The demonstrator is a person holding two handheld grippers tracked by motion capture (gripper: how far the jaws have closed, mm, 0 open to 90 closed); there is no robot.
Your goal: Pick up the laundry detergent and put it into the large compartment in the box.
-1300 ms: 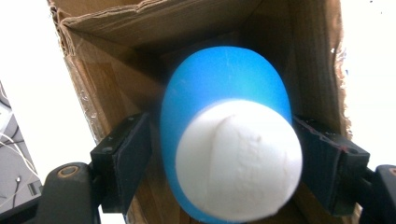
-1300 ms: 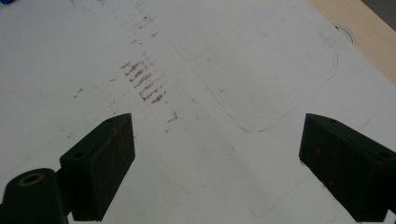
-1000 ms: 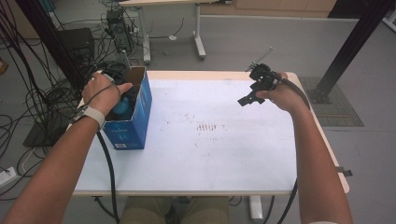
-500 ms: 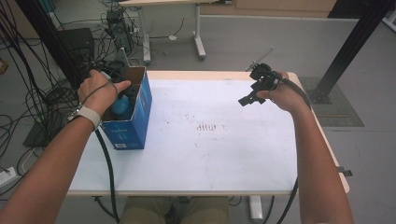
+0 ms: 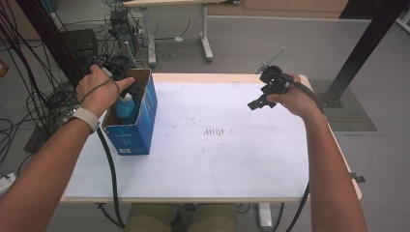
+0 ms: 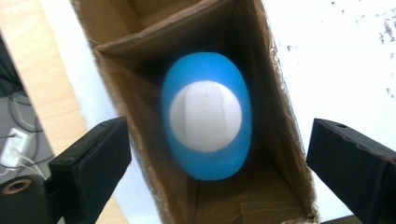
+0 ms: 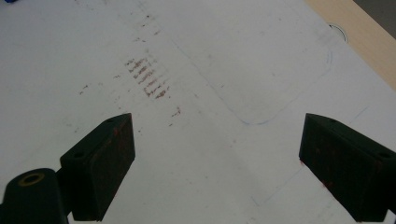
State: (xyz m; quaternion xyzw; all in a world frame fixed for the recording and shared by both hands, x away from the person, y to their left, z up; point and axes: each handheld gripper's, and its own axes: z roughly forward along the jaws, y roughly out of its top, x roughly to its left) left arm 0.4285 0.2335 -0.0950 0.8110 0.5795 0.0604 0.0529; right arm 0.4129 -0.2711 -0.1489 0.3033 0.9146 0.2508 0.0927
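Note:
A blue cardboard box (image 5: 138, 128) stands open-topped at the left of the white table (image 5: 217, 159). Inside it a blue bottle (image 5: 126, 107) with a white cap stands upright. My left gripper (image 5: 133, 92) hovers just above the box under the person's hand. In the left gripper view I look straight down on the bottle (image 6: 205, 116) between the brown box walls (image 6: 275, 116). The left gripper (image 6: 217, 128) has just been opening; its jaws stand wide, clear of the bottle. My right gripper (image 5: 263, 94) hangs open over the table's far right, with bare table (image 7: 210, 56) beneath the right gripper (image 7: 217, 121).
Brown smudges (image 5: 215, 131) mark the table's middle, and the same smudges (image 7: 147, 77) lie ahead of the right jaws. Cables (image 5: 29, 96) crowd the floor at the left. A black post (image 5: 362, 48) rises at the far right, and another table's legs (image 5: 205, 38) stand behind.
The left hand has lifted a little out of the box, leaving the bottle standing inside. The right hand has kept still.

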